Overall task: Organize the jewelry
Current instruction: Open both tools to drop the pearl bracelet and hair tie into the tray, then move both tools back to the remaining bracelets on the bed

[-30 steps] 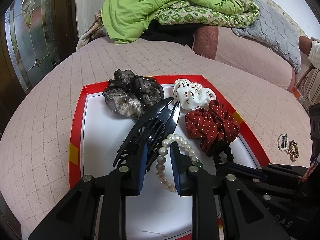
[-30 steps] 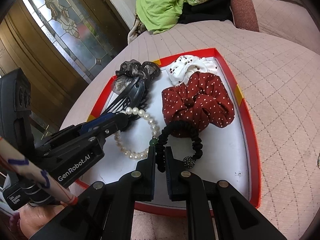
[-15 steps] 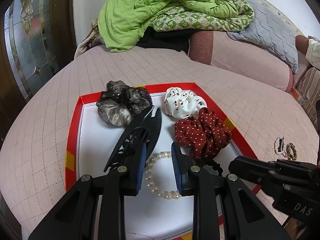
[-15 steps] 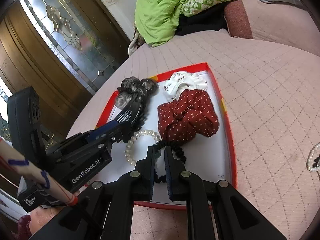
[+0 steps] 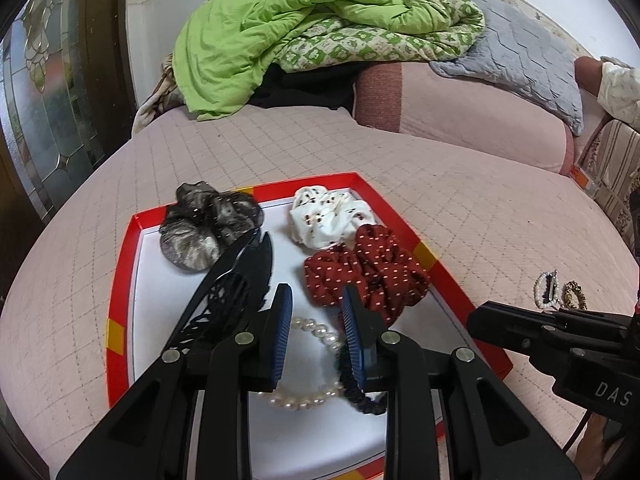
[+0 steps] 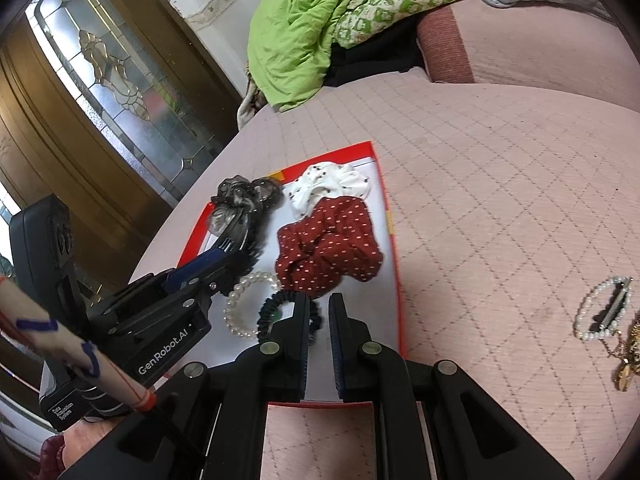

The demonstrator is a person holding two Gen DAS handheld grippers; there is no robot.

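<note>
A red-rimmed white tray (image 5: 120, 288) lies on a pink quilted bed (image 5: 460, 216) and holds the hair things and jewelry: a grey-brown sheer scrunchie (image 5: 204, 224) at its far left, a white printed scrunchie (image 5: 328, 216) at its far right, a dark red dotted scrunchie (image 5: 368, 272) just in front of the white one, a long black hair clip (image 5: 236, 280) running from the grey scrunchie toward the camera, a pearl bracelet (image 6: 240, 304) near the front, and a black coiled hair tie (image 6: 272, 308) touching the bracelet. The left gripper (image 5: 316, 332) hangs over the bracelet with its jaws a narrow way apart and nothing pressed between them. The right gripper (image 6: 319, 320) hangs over the tray's near edge, its jaws nearly together and empty. Well apart on the bed lie a second pearl bracelet (image 6: 596, 308) with a dark clip (image 6: 614, 306) across it and a gold chain (image 6: 628, 356) beside them. A green quilt (image 5: 288, 28) is heaped at the far side.
</note>
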